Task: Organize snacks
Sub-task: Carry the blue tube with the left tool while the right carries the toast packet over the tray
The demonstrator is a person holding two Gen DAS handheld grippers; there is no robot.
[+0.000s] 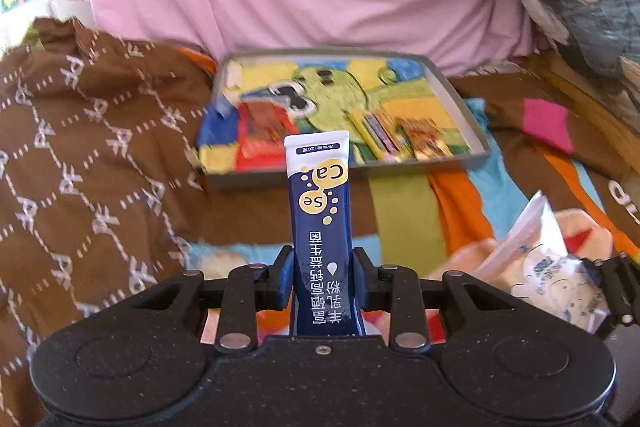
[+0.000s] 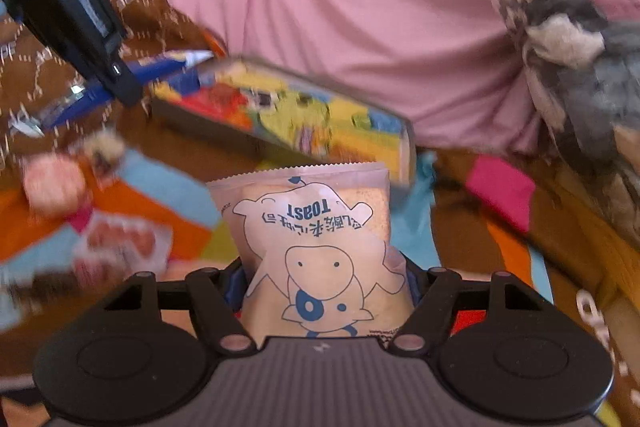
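Left hand-held gripper (image 1: 322, 279) clamped on blue sachet (image 1: 320, 211), right hand-held gripper (image 2: 326, 291) on toast pack (image 2: 316, 247), tray (image 1: 460, 99) beyond.

Navy-and-white stick sachet (image 1: 320, 203) with yellow bubbles; translucent toast packet (image 2: 316, 247) with blue cow drawing; grey-rimmed tray (image 1: 460, 95), green cartoon lining.

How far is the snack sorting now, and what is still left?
Done: a few packets already lie in the tray. In hand: the left gripper is shut on a blue stick packet, the right gripper on a toast bag. Left: loose snacks still lie on the blanket.
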